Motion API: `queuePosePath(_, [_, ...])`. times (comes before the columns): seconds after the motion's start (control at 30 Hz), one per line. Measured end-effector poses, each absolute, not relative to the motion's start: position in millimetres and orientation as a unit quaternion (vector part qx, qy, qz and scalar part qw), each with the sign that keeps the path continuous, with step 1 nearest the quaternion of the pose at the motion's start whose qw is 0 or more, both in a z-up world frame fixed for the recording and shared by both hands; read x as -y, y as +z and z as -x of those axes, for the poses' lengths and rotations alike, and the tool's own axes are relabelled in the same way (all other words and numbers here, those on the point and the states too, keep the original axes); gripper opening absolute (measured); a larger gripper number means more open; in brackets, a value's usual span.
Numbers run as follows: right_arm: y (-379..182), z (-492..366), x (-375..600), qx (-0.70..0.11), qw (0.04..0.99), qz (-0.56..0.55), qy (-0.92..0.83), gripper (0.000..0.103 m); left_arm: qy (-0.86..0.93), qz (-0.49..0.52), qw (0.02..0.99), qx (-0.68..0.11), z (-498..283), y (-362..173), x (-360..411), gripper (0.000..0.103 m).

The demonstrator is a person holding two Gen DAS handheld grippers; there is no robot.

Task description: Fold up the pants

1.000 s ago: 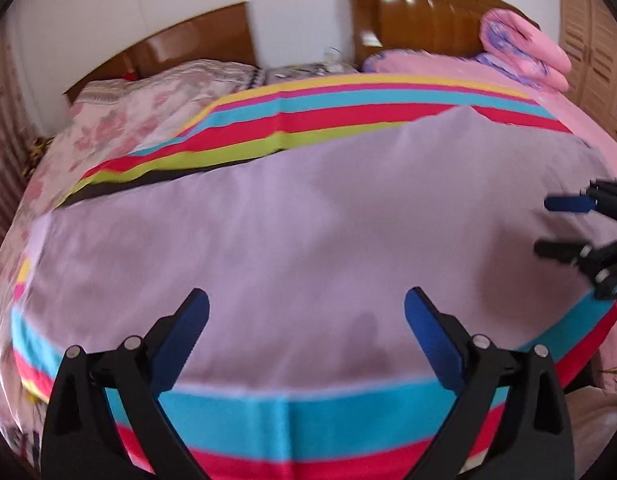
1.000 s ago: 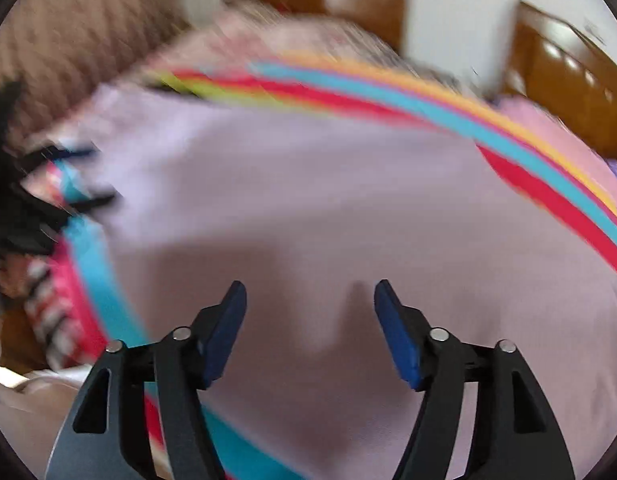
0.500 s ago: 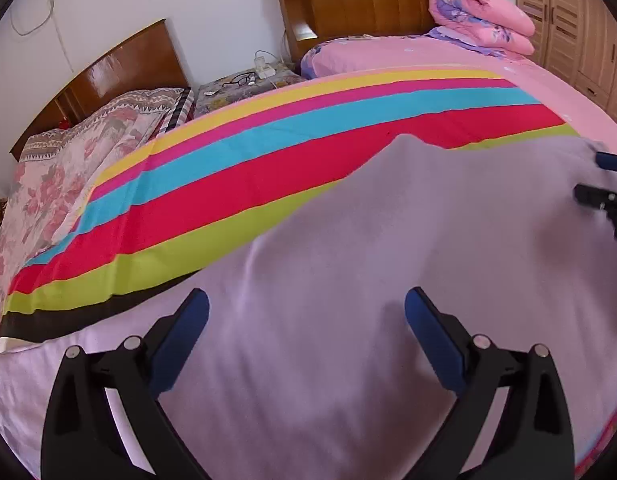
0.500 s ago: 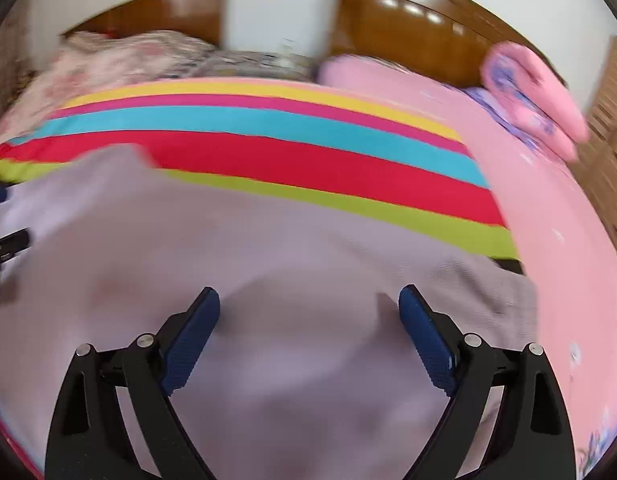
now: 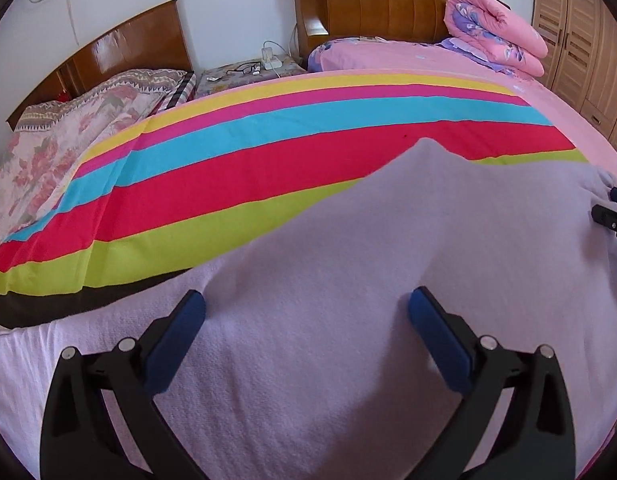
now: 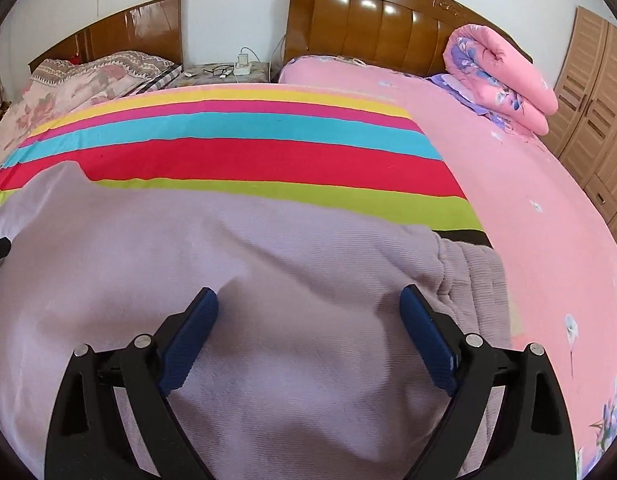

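Pale lilac pants (image 5: pixel 388 280) lie spread flat on a striped sheet (image 5: pixel 268 148) across the bed. In the left wrist view my left gripper (image 5: pixel 306 316) hovers low over the cloth, open, with nothing between its blue pads. The right gripper's tips (image 5: pixel 612 212) show at the far right edge of that view. In the right wrist view the pants (image 6: pixel 248 280) fill the lower half, with a ribbed waistband (image 6: pixel 476 280) bunched at the right. My right gripper (image 6: pixel 308 316) is open above the fabric, holding nothing.
A pink sheet (image 6: pixel 528 200) covers the bed to the right, with a rolled pink quilt (image 6: pixel 504 76) by the wooden headboard (image 6: pixel 368 20). A floral pillow (image 5: pixel 68 132) lies at the left. A nightstand (image 5: pixel 244 72) carries glasses and a charger. Wardrobe doors (image 6: pixel 592 100) stand at the right.
Both grippers have swung up and forward from the near edge of the bed to over the pants, and now point toward the headboards. Both stayed open.
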State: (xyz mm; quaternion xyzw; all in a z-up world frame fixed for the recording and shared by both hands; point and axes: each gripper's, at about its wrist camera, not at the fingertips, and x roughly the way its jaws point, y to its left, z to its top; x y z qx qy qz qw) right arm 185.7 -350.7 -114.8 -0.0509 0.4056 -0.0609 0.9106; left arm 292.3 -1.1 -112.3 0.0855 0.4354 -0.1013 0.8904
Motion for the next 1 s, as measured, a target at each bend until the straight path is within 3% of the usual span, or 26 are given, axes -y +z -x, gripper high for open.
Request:
queuePosePath(0.67, [-117,-191,357,-0.413,0.905,0.058,-0.081,0.090,-0.097,-0.087,0.892,-0.433,-286,-110,4,0.102])
queuePosePath(0.87, [-100,-184,338,-0.413,0.899,0.076,-0.122,0.092,-0.022,-0.149,0.918,-0.368,-250,-79,-6,0.102])
queuePosePath(1.0, [-79,-182,286,-0.396,0.918,0.032,-0.012,0.092,0.016,-0.124,0.921,-0.368,-233,-68,-49,0.102])
